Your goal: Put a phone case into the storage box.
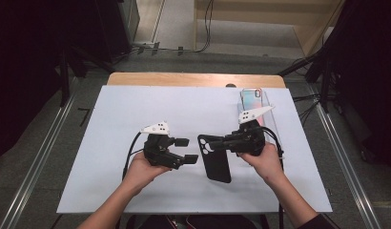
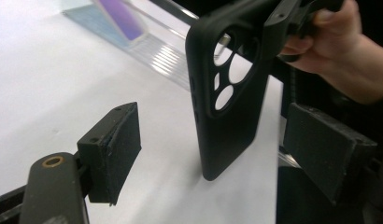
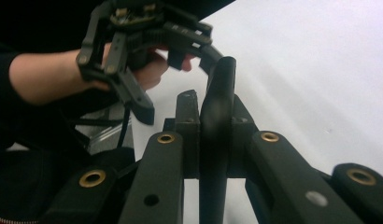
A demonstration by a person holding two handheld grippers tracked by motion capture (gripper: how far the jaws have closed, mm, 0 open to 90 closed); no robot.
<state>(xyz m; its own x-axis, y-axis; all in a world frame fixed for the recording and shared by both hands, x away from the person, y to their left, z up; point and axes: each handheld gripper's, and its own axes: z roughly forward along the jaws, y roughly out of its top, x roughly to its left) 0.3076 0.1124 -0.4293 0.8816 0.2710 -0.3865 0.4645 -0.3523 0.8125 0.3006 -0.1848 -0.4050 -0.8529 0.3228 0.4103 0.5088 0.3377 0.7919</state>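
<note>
High view: a black phone case [image 1: 216, 160] is seen gripped at its camera-cutout end by the right gripper [image 1: 218, 142], its lower end near or resting on the white table [image 1: 112, 143], just right of the left gripper [image 1: 185, 150], whose jaws are spread with nothing between them. It is judged light, thin and flexible, likely to bend if pinched mid-panel, so the stiffer rim beside the cutouts is preferred. One case, one phone in a clear stand [image 1: 253, 100] and two grippers are counted
</note>
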